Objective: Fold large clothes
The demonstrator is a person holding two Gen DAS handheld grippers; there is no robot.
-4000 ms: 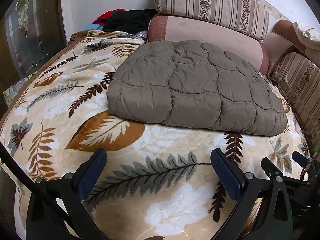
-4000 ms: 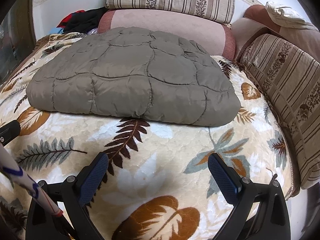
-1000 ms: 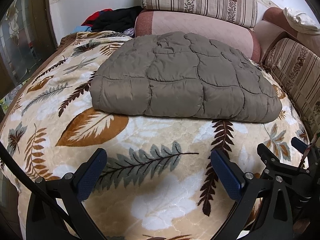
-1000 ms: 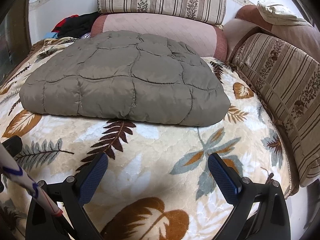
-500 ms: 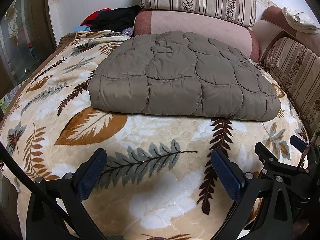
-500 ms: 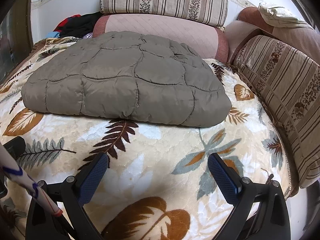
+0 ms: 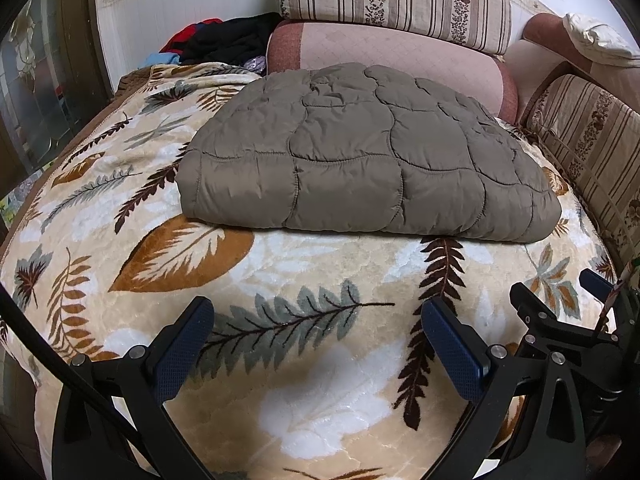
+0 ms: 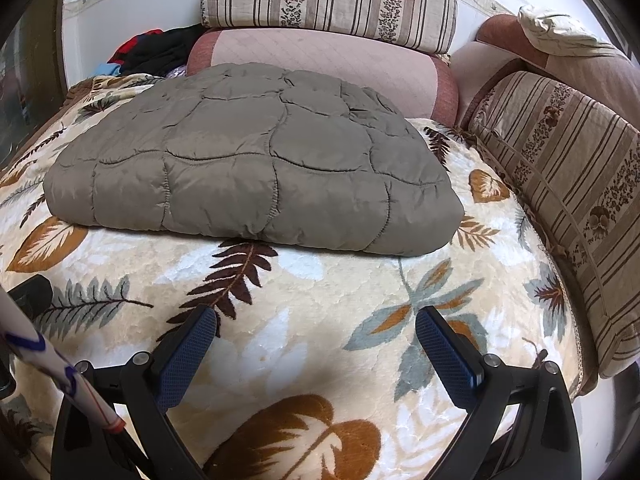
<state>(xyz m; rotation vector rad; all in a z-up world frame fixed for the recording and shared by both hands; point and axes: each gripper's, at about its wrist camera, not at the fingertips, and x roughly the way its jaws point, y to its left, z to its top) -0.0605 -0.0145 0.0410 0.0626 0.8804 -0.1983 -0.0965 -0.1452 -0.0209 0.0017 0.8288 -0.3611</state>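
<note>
Leaf-print blanket [image 7: 320, 360] covers the bed | striped cushions [image 7: 392, 0] far and right, clothes pile [image 7: 224, 40] far left | folded jacket [image 7: 360, 160] lies mid-bed | left gripper [image 7: 316, 344] and right gripper [image 8: 316, 344] released, apart from it

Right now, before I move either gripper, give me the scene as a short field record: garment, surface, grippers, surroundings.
garment: quilted grey-brown padded garment, folded into a thick bundle, lying flat
surface: leaf-print blanket covering the seat
left gripper: open, empty, short of the garment's near edge
right gripper: open, empty, also short of it
behind garment: pink bolster, striped cushion above it
back left corner: pile of dark and red clothes
</note>
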